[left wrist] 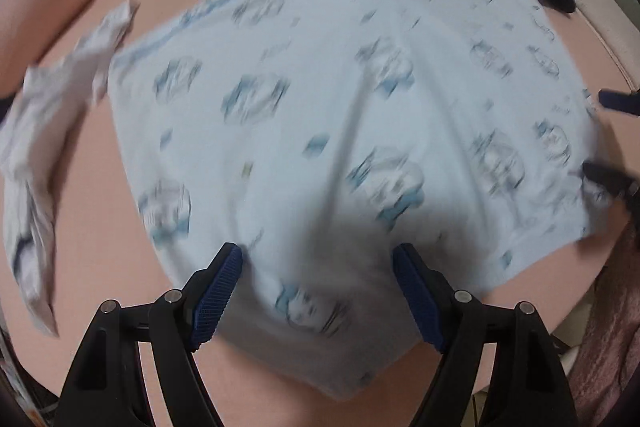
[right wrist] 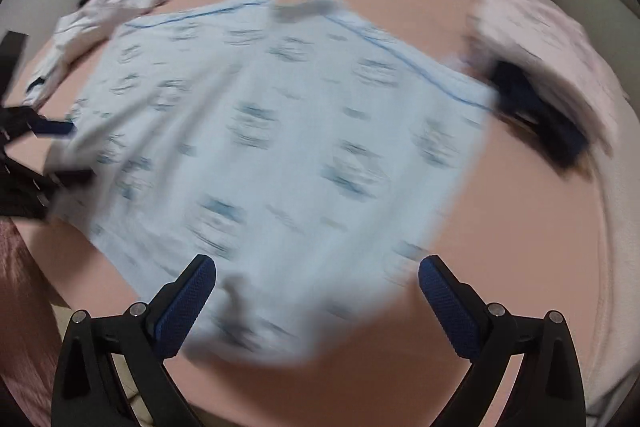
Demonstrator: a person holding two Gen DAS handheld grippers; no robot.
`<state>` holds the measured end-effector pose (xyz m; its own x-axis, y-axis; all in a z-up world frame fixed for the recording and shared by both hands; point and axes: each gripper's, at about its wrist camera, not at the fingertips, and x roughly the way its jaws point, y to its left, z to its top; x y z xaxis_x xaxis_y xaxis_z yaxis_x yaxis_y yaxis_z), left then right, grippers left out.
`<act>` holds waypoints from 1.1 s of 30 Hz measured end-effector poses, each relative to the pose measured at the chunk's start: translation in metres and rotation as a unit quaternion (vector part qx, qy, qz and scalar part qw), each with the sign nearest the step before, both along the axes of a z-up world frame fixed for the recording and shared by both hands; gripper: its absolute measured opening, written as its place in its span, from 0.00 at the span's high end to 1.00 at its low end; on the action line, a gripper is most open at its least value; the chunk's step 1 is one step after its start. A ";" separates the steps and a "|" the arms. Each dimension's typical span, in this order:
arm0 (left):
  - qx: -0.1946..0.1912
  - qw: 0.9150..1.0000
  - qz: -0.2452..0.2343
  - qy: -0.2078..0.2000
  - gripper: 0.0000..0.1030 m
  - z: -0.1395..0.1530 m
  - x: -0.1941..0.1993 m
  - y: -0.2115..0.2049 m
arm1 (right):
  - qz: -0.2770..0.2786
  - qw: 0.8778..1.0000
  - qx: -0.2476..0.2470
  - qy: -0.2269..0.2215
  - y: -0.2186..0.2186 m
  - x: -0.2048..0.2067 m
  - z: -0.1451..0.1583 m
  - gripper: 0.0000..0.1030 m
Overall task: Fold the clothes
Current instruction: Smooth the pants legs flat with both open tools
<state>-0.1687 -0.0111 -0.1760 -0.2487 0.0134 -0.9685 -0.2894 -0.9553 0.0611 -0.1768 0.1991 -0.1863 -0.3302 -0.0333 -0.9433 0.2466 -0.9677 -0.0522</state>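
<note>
Left tongs [left wrist: 318, 259] gape over the blue garment [left wrist: 320, 87].

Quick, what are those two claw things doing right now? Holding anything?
Left gripper: open, jaws wide above the light blue printed garment, gripping nothing.
Right gripper: open, jaws wide over the same garment's near edge, gripping nothing.

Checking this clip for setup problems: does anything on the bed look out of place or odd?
Nothing damaged. The pale blue printed garment lies spread with a ridge down its middle; a crumpled white garment sits beside it, unfolded.
</note>
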 end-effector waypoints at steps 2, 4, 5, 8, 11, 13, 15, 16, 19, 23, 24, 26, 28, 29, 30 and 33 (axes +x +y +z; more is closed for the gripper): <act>0.019 1.000 0.011 -0.001 0.22 -0.003 0.011 -0.015 | 0.021 1.000 0.018 -0.007 -0.024 0.003 -0.015 0.02; 0.031 0.999 0.003 -0.014 0.22 -0.002 0.023 -0.028 | 0.035 0.999 0.037 -0.014 -0.038 0.012 -0.028 0.02; 0.038 0.999 -0.003 -0.023 0.22 -0.001 0.028 -0.033 | 0.032 0.999 0.030 -0.025 -0.032 0.017 -0.027 0.02; 0.036 0.998 -0.040 -0.040 0.22 0.005 0.043 -0.037 | 0.067 0.995 0.044 -0.062 -0.027 0.031 -0.027 0.01; 0.046 0.998 -0.044 0.016 0.23 0.025 0.038 -0.039 | 0.099 0.990 0.064 -0.082 -0.026 0.038 -0.020 0.01; 0.051 0.997 -0.024 0.050 0.23 0.032 0.025 -0.039 | 0.068 0.996 0.017 -0.061 -0.024 0.026 -0.006 0.01; 0.052 0.997 0.001 0.064 0.23 0.029 0.012 -0.041 | 0.019 0.999 -0.021 -0.033 -0.026 0.008 0.006 0.01; 0.050 0.997 0.009 0.057 0.23 0.024 0.006 -0.040 | -0.001 0.999 -0.034 -0.017 -0.029 -0.001 0.011 0.01; 0.032 0.999 0.007 0.023 0.22 0.003 0.001 -0.034 | -0.026 0.998 -0.048 -0.004 -0.039 -0.016 0.013 0.01; 0.026 0.999 -0.018 0.018 0.21 -0.002 0.022 -0.048 | -0.012 0.998 -0.008 -0.062 -0.043 0.003 -0.008 0.01; 0.026 0.999 -0.019 0.010 0.21 0.000 0.028 -0.055 | 0.000 0.998 0.011 -0.068 -0.041 0.010 -0.013 0.01; 0.033 0.999 -0.022 0.013 0.22 0.008 0.037 -0.065 | 0.006 0.996 0.023 -0.083 -0.027 0.021 -0.017 0.01; 0.066 0.996 -0.032 0.058 0.22 0.031 0.041 -0.069 | -0.018 0.995 -0.028 -0.096 -0.010 0.020 -0.004 0.01; 0.057 0.995 -0.033 0.069 0.22 0.036 0.035 -0.064 | -0.026 0.994 -0.046 -0.092 -0.004 0.018 0.004 0.01; 0.046 0.995 -0.034 0.080 0.22 0.041 0.028 -0.060 | -0.022 0.997 -0.045 -0.063 -0.007 0.014 0.017 0.01; 0.034 0.994 -0.048 0.095 0.22 0.038 -0.001 -0.036 | -0.003 1.000 -0.006 0.011 -0.041 -0.016 0.041 0.01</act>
